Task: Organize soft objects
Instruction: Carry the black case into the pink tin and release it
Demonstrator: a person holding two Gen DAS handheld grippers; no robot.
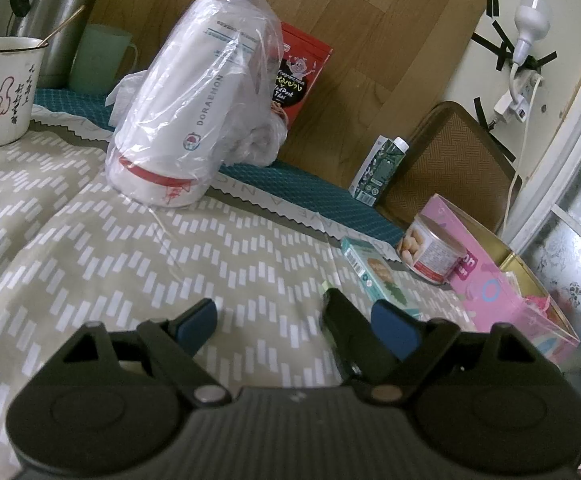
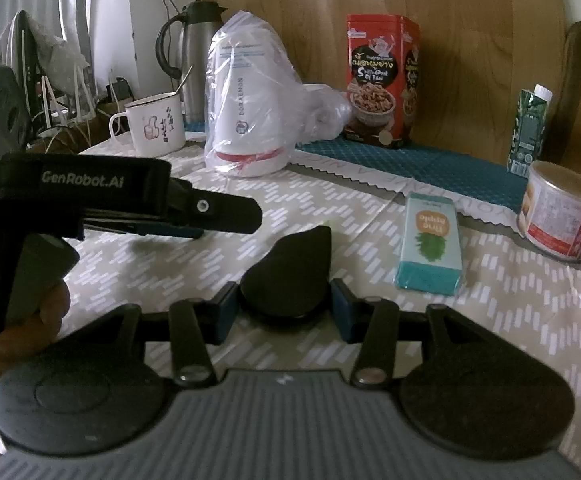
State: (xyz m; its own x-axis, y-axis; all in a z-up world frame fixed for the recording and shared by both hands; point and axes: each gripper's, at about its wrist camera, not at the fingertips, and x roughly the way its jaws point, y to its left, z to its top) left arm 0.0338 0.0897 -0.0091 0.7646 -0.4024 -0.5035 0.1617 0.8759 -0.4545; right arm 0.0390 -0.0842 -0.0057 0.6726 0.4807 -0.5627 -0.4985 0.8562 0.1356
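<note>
Two grippers: both low over the patterned tablecloth, side by side.
Left gripper: fingers spread wide, nothing between the blue pads; a dark object edges in beside its right pad.
Right gripper: pads closed against a black soft object, rounded at the base and tapering to a point, matte like foam, held just above the cloth.
Open room: a broad bare stretch of cloth lies ahead of both grippers, up to the bagged appliance.
Right edge: teal flat box, round tin and pink carton crowd together near the table's end.
Back edge: a teal quilted mat runs along a wooden board, carrying the red snack box and green drink carton.
Left corner: enamel mug with a spoon, steel thermos behind it.
Textures: crinkled clear plastic over smooth white plastic; cloth softly rumpled, with a zigzag-cut border.
</note>
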